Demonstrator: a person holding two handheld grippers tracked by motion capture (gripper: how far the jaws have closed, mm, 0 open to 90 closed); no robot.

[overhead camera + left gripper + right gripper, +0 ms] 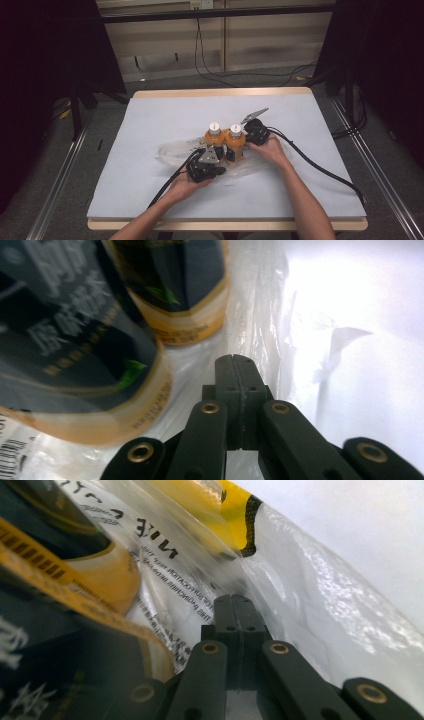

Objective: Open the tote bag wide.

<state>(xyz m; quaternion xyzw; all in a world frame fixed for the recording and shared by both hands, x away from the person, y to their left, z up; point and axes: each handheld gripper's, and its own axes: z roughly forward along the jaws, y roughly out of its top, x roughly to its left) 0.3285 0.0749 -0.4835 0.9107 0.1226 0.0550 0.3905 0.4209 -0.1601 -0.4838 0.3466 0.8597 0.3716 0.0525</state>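
Two orange bottles with white caps, one on the left and one on the right, stand side by side on a clear plastic bag in the middle of the table. My left gripper sits low at the front left of the bottles. In the left gripper view it is shut, with the bag's film rising from its tips and a bottle close on the left. My right gripper is at the right bottle's side. In its own view it is shut on the printed film, beside a bottle.
The white table top has bare room on all sides of the bottles. Black cables trail from both grippers toward the front edge. Dark stands and floor cables lie beyond the far edge.
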